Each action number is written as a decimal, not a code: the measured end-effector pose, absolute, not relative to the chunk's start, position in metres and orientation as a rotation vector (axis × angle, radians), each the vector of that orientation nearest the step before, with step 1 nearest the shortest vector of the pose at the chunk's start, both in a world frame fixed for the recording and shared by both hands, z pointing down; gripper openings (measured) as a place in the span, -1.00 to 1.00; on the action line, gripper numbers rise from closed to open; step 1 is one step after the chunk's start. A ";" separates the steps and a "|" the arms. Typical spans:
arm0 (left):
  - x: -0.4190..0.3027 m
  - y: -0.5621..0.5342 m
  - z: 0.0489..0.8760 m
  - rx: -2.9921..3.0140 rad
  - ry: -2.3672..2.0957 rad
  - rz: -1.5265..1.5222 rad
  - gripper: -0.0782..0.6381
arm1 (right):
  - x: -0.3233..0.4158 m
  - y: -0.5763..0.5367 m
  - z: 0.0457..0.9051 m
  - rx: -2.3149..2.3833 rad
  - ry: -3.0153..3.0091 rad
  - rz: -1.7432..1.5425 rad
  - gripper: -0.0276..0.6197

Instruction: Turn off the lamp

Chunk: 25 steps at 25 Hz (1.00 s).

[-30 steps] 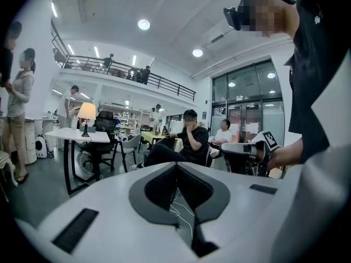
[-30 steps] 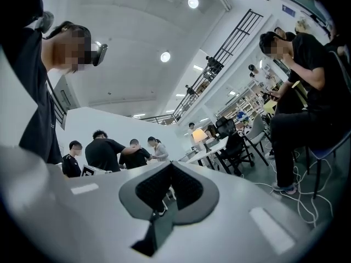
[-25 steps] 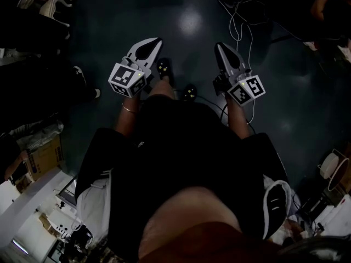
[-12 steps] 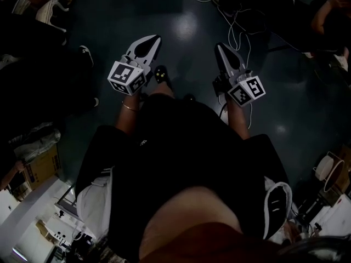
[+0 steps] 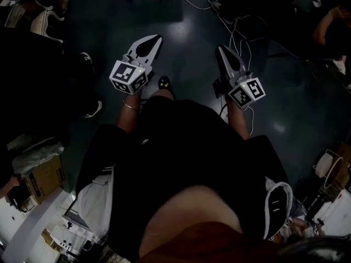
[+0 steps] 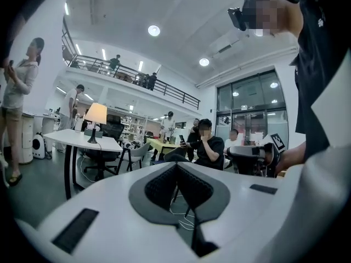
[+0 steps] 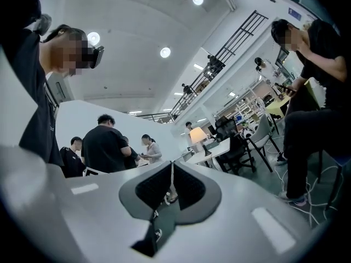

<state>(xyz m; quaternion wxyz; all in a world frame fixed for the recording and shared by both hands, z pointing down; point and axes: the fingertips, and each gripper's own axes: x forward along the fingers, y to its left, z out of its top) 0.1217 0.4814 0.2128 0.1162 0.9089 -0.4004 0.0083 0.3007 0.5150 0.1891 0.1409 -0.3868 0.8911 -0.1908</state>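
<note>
White moulded plastic, smooth and matt: left gripper [image 5: 155,37], at eleven o'clock in the head view, two tapering shells that narrow to a point, jaws closed together with nothing between them. Along its own view the left gripper [image 6: 176,166] shows black ribbed pads [image 6: 162,184] that meet in one thin seam inside a dark spade-shaped recess. Right gripper [image 5: 220,49], at one o'clock in the head view, is of the same make and shape, jaws likewise pressed together and empty. Its ribbed pads [image 7: 154,188] meet tip to tip in the right gripper view. Each gripper carries a marker cube [image 5: 130,76] with black squares on white faces. Lamp [image 6: 95,115], lit, has a pale glowing shade shaped as a truncated cone on a slim dark stem. It stands at nine o'clock in the left gripper view on a white flat-topped table [image 6: 68,139] with thin dark legs, well apart from both grippers. The right gripper view has the lamp [image 7: 197,136] at one o'clock from the closed tips. Floor [image 5: 186,21] is dark and glossy, with thin white cables [image 5: 236,23] looping at twelve o'clock.
</note>
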 end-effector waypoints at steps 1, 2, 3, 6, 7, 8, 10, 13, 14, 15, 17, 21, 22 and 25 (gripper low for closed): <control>0.114 0.473 0.210 2.656 -1.179 0.016 -0.76 | 0.293 0.506 0.188 -1.116 2.575 -0.554 -0.91; 0.106 0.464 0.207 2.653 -1.185 0.003 -0.76 | 0.285 0.497 0.187 -1.117 2.576 -0.557 -0.91; 0.098 0.457 0.204 2.652 -1.189 -0.014 -0.76 | 0.277 0.488 0.186 -1.117 2.577 -0.561 -0.91; 0.072 0.441 0.202 2.647 -1.197 -0.044 -0.76 | 0.252 0.465 0.183 -1.108 2.579 -0.560 -0.91; 0.062 0.437 0.203 2.645 -1.203 -0.036 -0.76 | 0.242 0.459 0.183 -1.105 2.582 -0.560 -0.91; 0.052 0.434 0.205 2.641 -1.210 -0.029 -0.76 | 0.233 0.453 0.183 -1.101 2.585 -0.562 -0.91; 0.033 0.427 0.205 2.634 -1.220 -0.029 -0.76 | 0.215 0.442 0.184 -1.100 2.588 -0.573 -0.91; 0.007 0.418 0.209 2.627 -1.237 -0.044 -0.76 | 0.193 0.427 0.184 -1.107 2.599 -0.572 -0.91; -0.001 0.414 0.211 2.625 -1.253 -0.039 -0.76 | 0.187 0.422 0.184 -1.106 2.605 -0.571 -0.91; -0.007 0.410 0.212 2.620 -1.268 -0.038 -0.76 | 0.183 0.417 0.184 -1.102 2.611 -0.573 -0.91; -0.013 0.405 0.217 2.613 -1.278 -0.047 -0.76 | 0.178 0.410 0.188 -1.099 2.624 -0.587 -0.91; -0.022 0.400 0.227 2.573 -1.292 -0.059 -0.76 | 0.173 0.397 0.196 -1.113 2.639 -0.622 -0.91; -0.025 0.399 0.229 2.562 -1.300 -0.060 -0.76 | 0.171 0.394 0.197 -1.110 2.640 -0.630 -0.91; -0.035 0.392 0.233 2.533 -1.338 -0.036 -0.76 | 0.165 0.378 0.202 -1.086 2.650 -0.651 -0.91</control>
